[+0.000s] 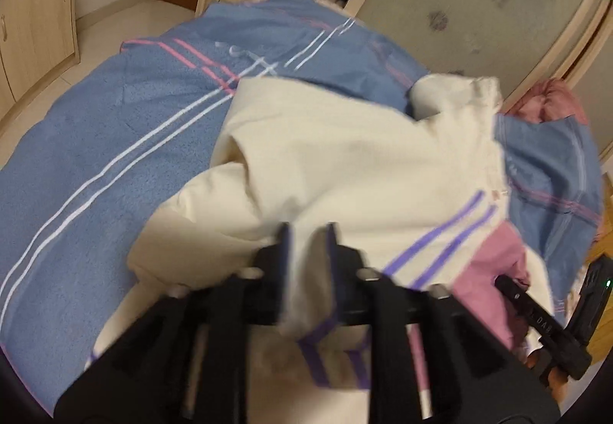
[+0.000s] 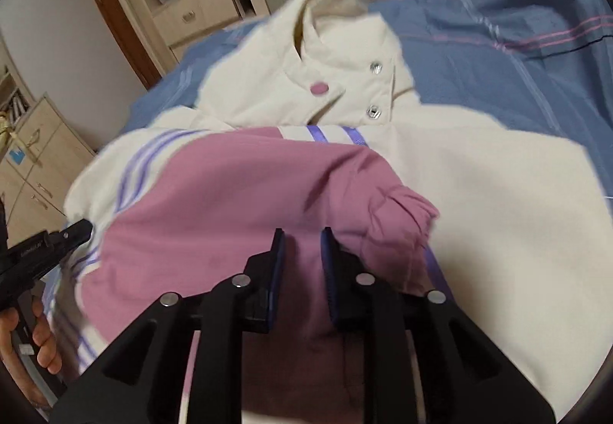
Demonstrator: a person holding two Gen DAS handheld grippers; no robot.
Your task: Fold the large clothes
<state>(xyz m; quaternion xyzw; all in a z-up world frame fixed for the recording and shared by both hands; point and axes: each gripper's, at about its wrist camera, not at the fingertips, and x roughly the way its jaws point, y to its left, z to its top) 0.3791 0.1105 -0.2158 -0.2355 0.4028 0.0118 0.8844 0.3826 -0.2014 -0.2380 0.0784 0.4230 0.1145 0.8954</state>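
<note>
While the cream jacket (image 2: 479, 217) lies spread on the blue striped bedspread (image 1: 95, 140), we pinch it w/ both tools. Left gripper (image 1: 306, 232): jaws clamped on a cream fold near the purple stripes (image 1: 440, 244). Right gripper (image 2: 300, 236): jaws clamped on the pink sleeve (image 2: 230, 194), cuff just beside the tips. Collar w/ snaps (image 2: 373, 90) sits further up the bed. Lettering on the tool bodies is too blurred to read.

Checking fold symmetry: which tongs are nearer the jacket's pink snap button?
Right. Right tongs sit on the pink sleeve below the pink snap button; left tongs grip the cream fabric farther off.
</note>
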